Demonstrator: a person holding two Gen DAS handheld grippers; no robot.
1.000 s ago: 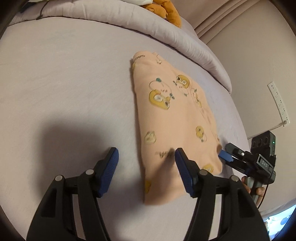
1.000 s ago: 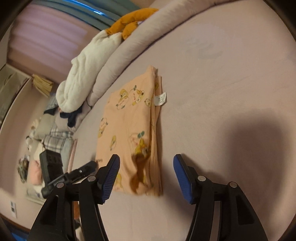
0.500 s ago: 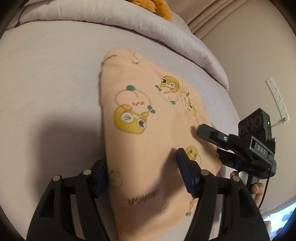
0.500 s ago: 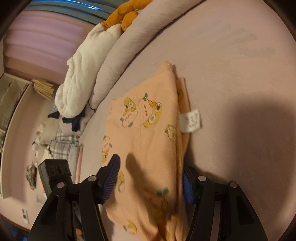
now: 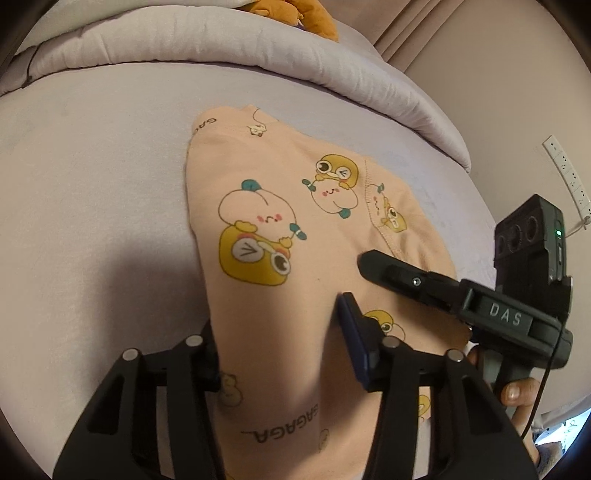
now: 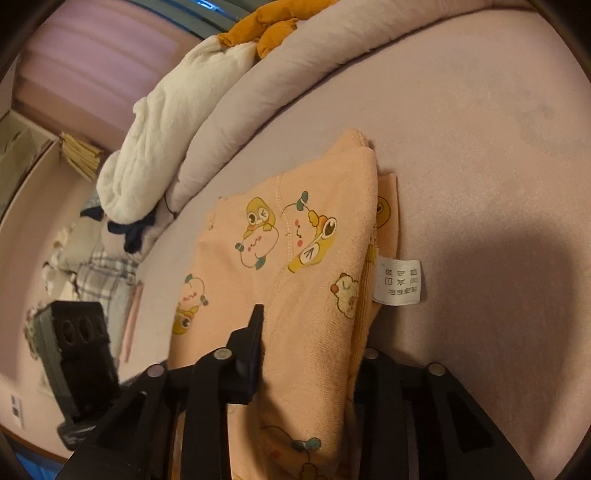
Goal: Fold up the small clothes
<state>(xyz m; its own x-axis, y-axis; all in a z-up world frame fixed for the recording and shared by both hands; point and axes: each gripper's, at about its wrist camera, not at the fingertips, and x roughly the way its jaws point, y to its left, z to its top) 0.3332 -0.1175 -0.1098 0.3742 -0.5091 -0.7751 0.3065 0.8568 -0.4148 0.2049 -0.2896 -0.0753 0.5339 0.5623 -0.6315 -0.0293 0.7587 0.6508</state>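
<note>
The peach garment point(image 5: 280, 258), printed with cartoon chicks and already doubled into a long strip, lies flat on the lilac bed point(image 5: 92, 192), its far end pointing at the rolled duvet point(image 5: 229, 48). It looks light, soft knit cotton: limp, not slippery, nothing to break, but its stacked layers will likely slide apart if only the top one is caught. The near end, at both side edges, seems the sensible hold. There the left gripper point(image 5: 280, 343) straddles the cloth, its fingers point(image 5: 354, 332) closing with fabric bunched between them. The right gripper point(image 6: 306, 354) takes the other edge, on the side of the white care label point(image 6: 399, 280), fingers likewise closing on a ridge of cloth. Whether either pair is pinching firmly I cannot tell. Beyond the duvet sit an orange plush toy point(image 6: 273, 26) and a white blanket point(image 6: 166, 129), well apart from the garment; nothing blocks folding the near end towards the duvet.
</note>
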